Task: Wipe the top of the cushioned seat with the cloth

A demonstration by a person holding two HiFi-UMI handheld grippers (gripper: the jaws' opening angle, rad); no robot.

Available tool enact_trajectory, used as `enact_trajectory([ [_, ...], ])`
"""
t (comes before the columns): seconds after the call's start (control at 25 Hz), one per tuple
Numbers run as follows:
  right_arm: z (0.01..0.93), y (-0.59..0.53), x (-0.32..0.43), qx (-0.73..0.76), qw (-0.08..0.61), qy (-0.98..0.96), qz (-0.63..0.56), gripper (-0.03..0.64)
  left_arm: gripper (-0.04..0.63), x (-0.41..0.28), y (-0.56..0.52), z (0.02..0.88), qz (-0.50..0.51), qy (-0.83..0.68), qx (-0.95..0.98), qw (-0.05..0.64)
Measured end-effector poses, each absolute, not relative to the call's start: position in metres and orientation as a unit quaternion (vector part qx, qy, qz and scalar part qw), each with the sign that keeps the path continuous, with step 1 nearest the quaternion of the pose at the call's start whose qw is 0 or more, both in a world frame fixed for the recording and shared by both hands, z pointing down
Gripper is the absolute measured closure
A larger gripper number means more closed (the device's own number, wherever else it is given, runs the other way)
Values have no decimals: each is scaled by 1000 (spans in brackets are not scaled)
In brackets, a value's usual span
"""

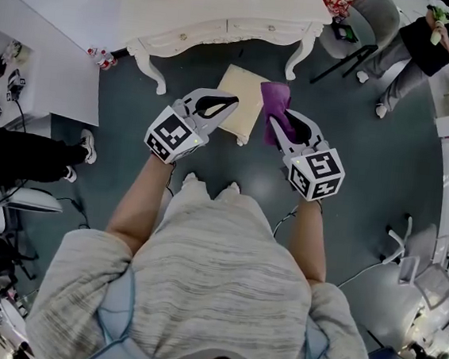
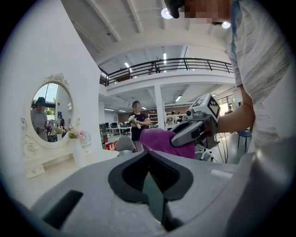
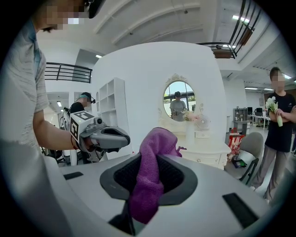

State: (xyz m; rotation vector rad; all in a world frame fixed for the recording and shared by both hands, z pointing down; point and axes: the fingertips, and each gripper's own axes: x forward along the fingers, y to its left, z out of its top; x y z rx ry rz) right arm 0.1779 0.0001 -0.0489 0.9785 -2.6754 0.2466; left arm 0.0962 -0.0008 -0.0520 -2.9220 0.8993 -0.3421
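Head view shows the left gripper [image 1: 223, 103] clenched on nothing, over the left edge of the cream seat [image 1: 246, 85], which stands near the white dressing table [image 1: 225, 23]. Right of it, the right gripper [image 1: 278, 125] pinches the purple cloth [image 1: 274, 102] over the seat's right edge.
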Motion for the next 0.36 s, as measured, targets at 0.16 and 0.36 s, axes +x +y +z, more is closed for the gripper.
enact_trajectory([
  [0.16, -56, -2, 178, 342, 142, -925, 85, 528, 583, 96, -2, -57, -111, 290, -950, 31],
  [0.36, -45, -8, 185, 341, 142, -925, 87, 528, 583, 104, -8, -46, -116, 289, -950, 30],
])
